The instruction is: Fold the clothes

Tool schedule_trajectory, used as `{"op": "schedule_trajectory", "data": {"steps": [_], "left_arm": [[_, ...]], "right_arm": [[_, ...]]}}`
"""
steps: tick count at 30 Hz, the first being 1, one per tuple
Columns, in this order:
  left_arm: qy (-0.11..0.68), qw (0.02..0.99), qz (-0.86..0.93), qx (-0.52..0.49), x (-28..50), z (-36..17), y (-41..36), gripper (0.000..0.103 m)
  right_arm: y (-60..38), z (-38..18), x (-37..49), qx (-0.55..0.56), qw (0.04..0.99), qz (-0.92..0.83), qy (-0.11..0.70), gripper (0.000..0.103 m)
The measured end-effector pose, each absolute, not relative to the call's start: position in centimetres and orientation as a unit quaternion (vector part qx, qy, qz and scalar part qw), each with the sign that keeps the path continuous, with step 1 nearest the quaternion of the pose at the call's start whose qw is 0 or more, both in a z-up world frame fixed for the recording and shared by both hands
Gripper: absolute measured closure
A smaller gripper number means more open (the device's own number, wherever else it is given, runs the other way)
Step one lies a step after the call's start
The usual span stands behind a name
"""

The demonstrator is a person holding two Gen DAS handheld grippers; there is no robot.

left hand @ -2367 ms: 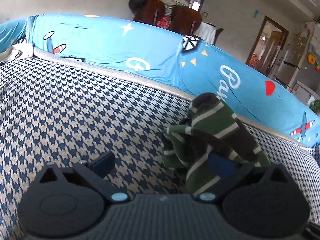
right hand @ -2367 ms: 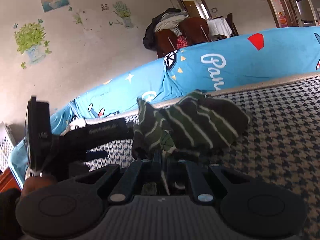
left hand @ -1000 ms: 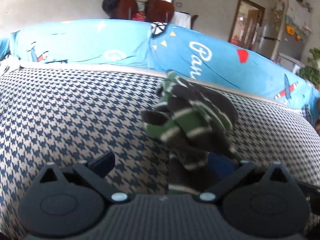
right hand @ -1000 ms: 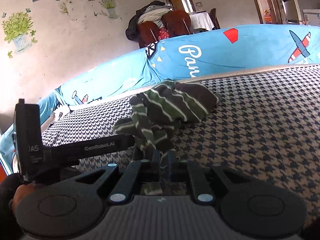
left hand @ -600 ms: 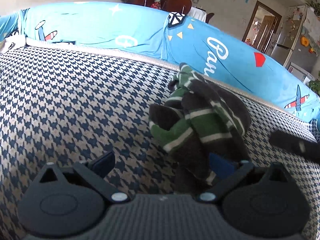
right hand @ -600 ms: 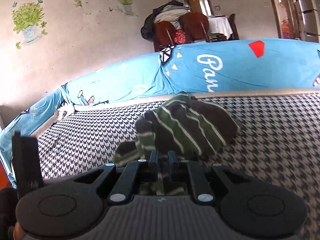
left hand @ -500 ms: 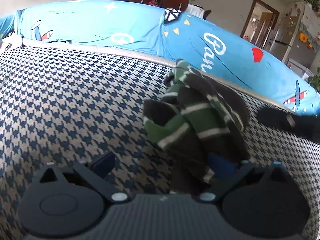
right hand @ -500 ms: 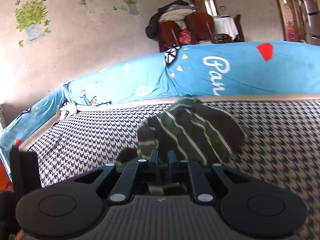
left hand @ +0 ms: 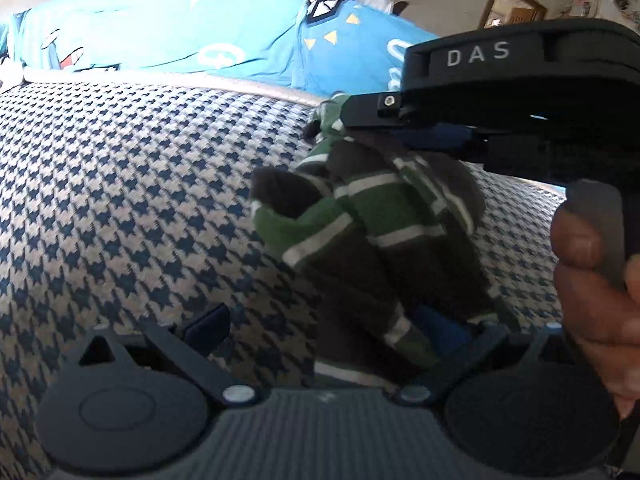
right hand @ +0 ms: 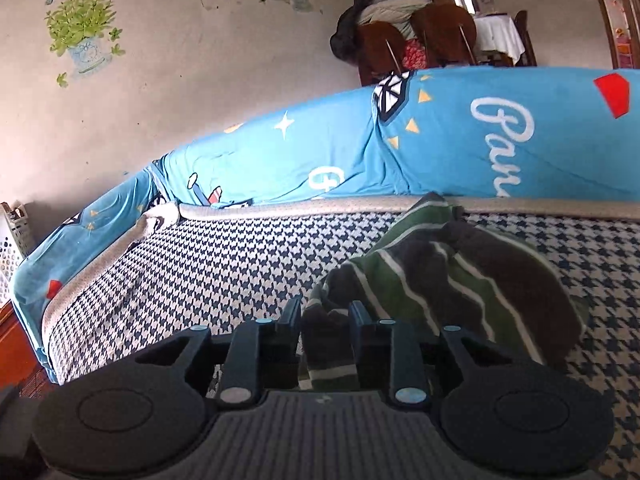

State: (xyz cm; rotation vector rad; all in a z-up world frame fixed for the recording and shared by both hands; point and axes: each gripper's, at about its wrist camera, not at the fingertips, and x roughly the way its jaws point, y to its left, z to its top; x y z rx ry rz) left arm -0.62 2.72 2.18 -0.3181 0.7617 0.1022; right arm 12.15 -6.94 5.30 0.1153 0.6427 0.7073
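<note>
"DAS" is showing on the right gripper body, just above the striped garment, which is lying on the houndstooth cover. The right gripper's jaws are opening around a fold. The left gripper is gaping wide, its right finger partly hidden behind cloth. "Pan" is reading cut off on the blue sheet.

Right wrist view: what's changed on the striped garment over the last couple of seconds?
The right tool, clamped on the green, brown and white striped knit garment earlier, is opening its jaws; a fold still lies between them, looking loose. It has swung across in front of the left tool, filling the left view's upper right. The left tool stays open, cloth draped over one finger. The garment remains bunched on the houndstooth sofa cover.
</note>
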Motion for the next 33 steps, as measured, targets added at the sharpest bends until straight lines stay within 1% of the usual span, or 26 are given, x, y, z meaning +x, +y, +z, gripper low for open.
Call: {"op": "schedule_trajectory", "data": {"steps": [9, 10, 11, 13, 16, 27, 33], "left_arm": [[0.371, 0.917, 0.052, -0.139, -0.6, 1.9, 2.3, 0.0], [0.371, 0.917, 0.052, -0.136, -0.6, 1.9, 2.3, 0.0], [0.372, 0.917, 0.052, -0.134, -0.6, 1.9, 2.2, 0.0], [0.372, 0.918, 0.053, -0.129, -0.5, 1.9, 2.0, 0.0], [0.373, 0.918, 0.049, -0.126, -0.5, 2.0, 1.6, 0.0], [0.356, 0.929, -0.002, -0.103, -1.7, 3.7, -0.1, 0.0], [0.344, 0.933, -0.018, -0.107, -2.9, 4.9, -0.7, 0.0]], "right_arm": [[-6.5, 4.5, 12.5, 0.034, 0.885, 0.341, 0.316, 0.076], [-6.5, 4.4, 12.5, 0.033, 0.884, 0.341, 0.318, 0.083], [-6.4, 4.3, 12.4, 0.031, 0.883, 0.342, 0.32, 0.085], [-6.5, 4.1, 12.2, 0.029, 0.883, 0.341, 0.321, 0.088], [-7.0, 4.3, 11.6, 0.032, 0.889, 0.333, 0.314, 0.09], [-14.8, 7.0, 6.6, 0.097, 0.93, 0.222, 0.276, 0.092], [-18.2, 6.5, 2.5, 0.103, 0.939, 0.171, 0.28, 0.092]]}}
